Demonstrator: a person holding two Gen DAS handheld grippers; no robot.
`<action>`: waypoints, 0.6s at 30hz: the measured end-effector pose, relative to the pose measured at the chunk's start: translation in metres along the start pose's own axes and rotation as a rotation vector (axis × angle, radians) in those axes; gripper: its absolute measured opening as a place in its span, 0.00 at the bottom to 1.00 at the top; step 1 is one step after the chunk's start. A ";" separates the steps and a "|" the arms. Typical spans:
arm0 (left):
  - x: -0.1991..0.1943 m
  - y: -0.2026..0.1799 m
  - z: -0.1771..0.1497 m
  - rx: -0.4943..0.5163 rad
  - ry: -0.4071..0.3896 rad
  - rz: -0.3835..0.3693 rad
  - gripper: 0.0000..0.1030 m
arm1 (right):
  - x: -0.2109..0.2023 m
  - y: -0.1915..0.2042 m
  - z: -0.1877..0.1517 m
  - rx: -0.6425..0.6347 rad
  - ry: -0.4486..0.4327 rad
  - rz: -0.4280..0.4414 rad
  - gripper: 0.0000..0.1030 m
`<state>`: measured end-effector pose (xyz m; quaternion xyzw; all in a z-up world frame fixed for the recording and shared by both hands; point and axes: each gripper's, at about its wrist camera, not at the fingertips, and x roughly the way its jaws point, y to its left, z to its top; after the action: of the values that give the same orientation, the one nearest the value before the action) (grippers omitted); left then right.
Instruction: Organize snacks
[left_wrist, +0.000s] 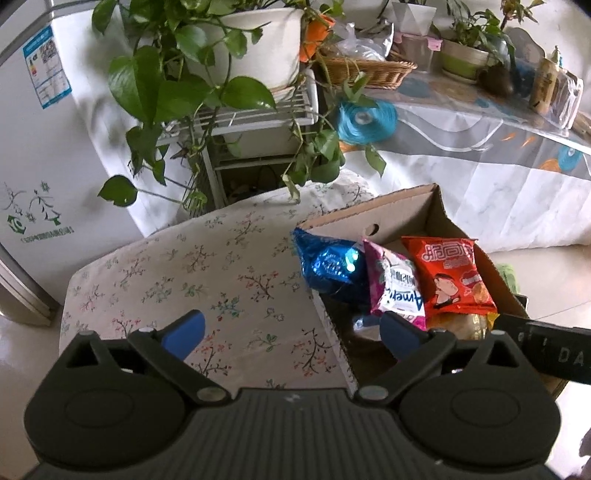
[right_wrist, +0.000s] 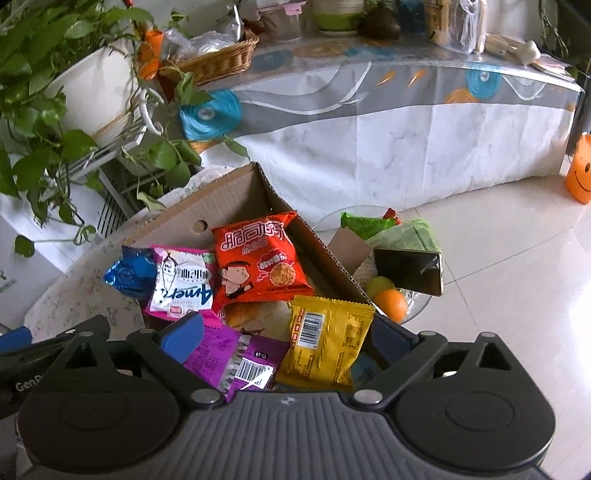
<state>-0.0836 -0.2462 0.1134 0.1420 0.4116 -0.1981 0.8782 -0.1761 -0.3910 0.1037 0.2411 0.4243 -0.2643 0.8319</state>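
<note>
An open cardboard box (left_wrist: 406, 206) (right_wrist: 229, 199) stands on a floral-clothed surface (left_wrist: 207, 266). Inside it a blue foil packet (left_wrist: 328, 266) (right_wrist: 129, 275), a pink-and-white packet (left_wrist: 395, 284) (right_wrist: 184, 284) and a red noodle-snack packet (left_wrist: 450, 273) (right_wrist: 258, 262) lean side by side. A yellow packet (right_wrist: 325, 339) and a purple packet (right_wrist: 229, 358) lie nearer in the box. My left gripper (left_wrist: 291, 334) is open over the box's left wall and the cloth, holding nothing. My right gripper (right_wrist: 288, 339) is open above the yellow and purple packets, its pads clear of them.
A leafy plant in a white pot (left_wrist: 251, 40) stands on a white rack behind the cloth, with a fridge (left_wrist: 33, 155) to its left. A cloth-covered table (right_wrist: 406, 122) carries a wicker basket (right_wrist: 218, 59). Right of the box, a glass bowl holds oranges (right_wrist: 391, 302), a phone (right_wrist: 410, 271) and green packets (right_wrist: 369, 223).
</note>
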 end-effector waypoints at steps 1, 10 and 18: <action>0.001 0.001 -0.001 -0.003 0.005 -0.005 0.98 | 0.001 0.002 0.000 -0.012 0.003 -0.003 0.97; 0.013 0.011 -0.008 -0.046 0.059 -0.038 0.98 | 0.004 0.015 -0.004 -0.054 0.012 -0.033 0.98; 0.018 0.018 -0.011 -0.073 0.080 -0.050 0.98 | 0.006 0.020 -0.006 -0.071 0.026 -0.047 0.99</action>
<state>-0.0716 -0.2302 0.0941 0.1075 0.4566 -0.1988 0.8605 -0.1639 -0.3738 0.0984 0.2050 0.4496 -0.2654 0.8279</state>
